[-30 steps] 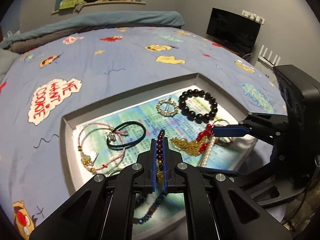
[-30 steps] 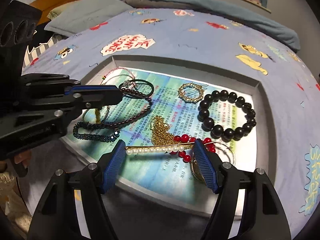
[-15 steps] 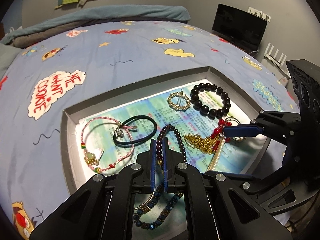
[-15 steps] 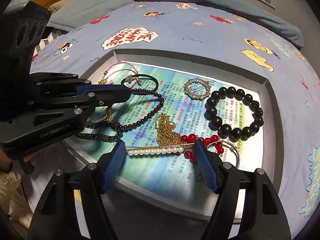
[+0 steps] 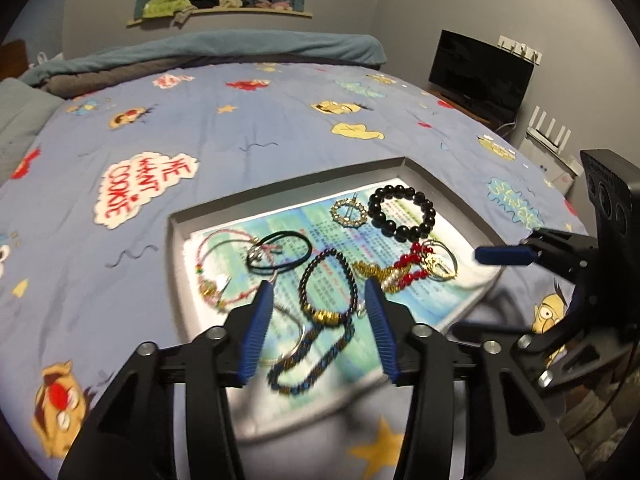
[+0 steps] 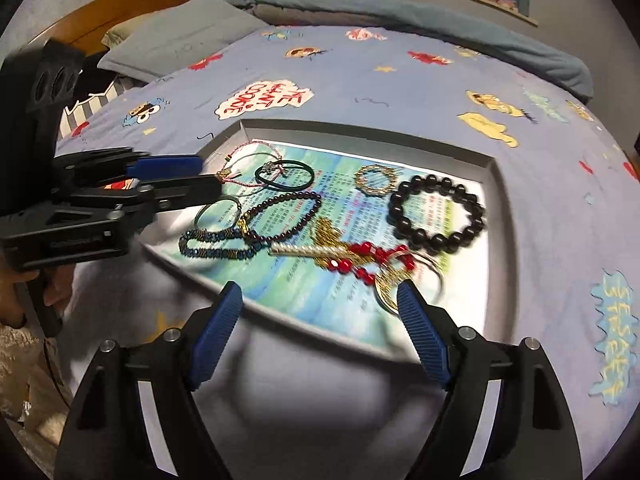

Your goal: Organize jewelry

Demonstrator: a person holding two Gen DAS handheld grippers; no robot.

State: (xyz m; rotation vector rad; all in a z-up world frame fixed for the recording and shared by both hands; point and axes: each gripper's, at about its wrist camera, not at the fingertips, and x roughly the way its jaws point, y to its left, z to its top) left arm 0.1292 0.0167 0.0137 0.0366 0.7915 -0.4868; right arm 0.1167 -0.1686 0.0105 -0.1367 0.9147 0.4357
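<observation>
- Left gripper and right gripper hover with jaws spread wide, empty.
- Dark garnet bracelet lies limp in the grey tray; light, slippery beads, best pinched at its gold clasp.
- Farthest, the black bead bracelet looks chunkier.

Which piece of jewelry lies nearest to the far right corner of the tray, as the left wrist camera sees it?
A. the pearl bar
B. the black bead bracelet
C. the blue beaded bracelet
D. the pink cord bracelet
B: the black bead bracelet lies just inside the far right corner of the tray; the other three pieces lie nearer the camera.
</observation>
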